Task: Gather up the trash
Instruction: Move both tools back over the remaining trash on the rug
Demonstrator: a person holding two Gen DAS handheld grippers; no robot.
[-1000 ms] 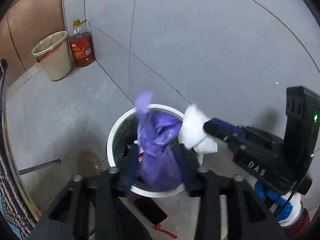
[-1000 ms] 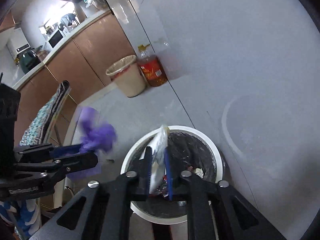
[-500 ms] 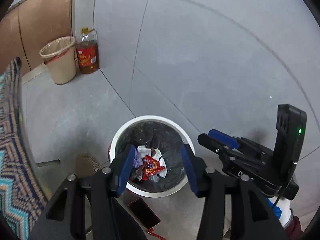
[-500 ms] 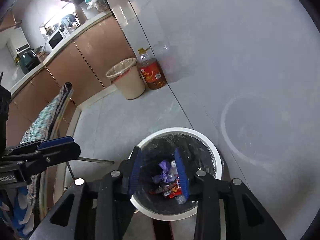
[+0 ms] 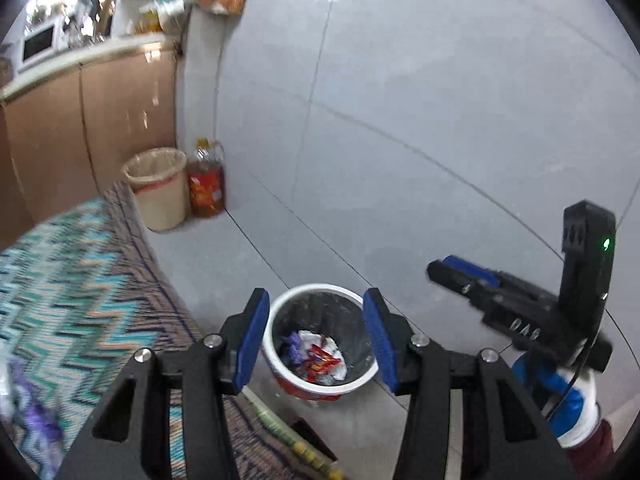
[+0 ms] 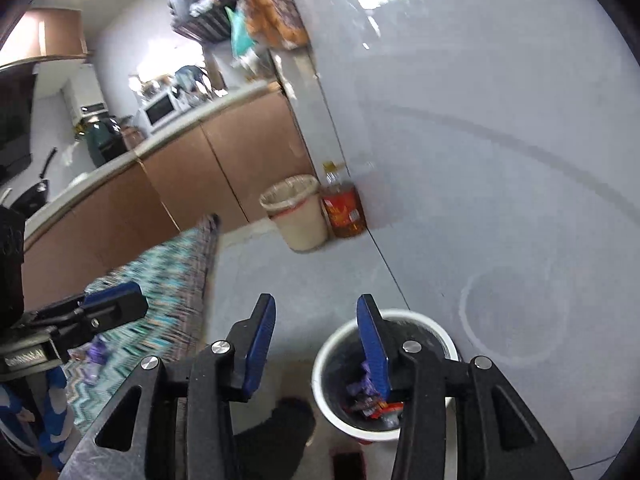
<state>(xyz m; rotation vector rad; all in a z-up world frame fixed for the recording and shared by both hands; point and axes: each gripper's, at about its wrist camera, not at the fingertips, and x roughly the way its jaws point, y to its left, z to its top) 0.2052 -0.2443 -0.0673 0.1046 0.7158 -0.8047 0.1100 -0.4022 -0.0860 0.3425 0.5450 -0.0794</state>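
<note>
A white-rimmed trash bin with a black liner stands on the grey floor. Inside it lie a purple bag, red wrappers and white paper. My left gripper hangs well above the bin, open, nothing between its blue pads. My right gripper is also empty and its jaws are opening; it sits above and left of the bin. From the left wrist view the right gripper shows at the right, held by a gloved hand. In the right wrist view, the left gripper appears at the left.
A table with a zigzag-patterned cloth lies at the left, with purple wrappers on it. A beige lined bin and an oil bottle stand by brown cabinets. A dark flat object lies beside the bin.
The left gripper dropped the purple bag and the right one the white paper into the bin. Both grippers then rose and pulled back, the right one widening.
</note>
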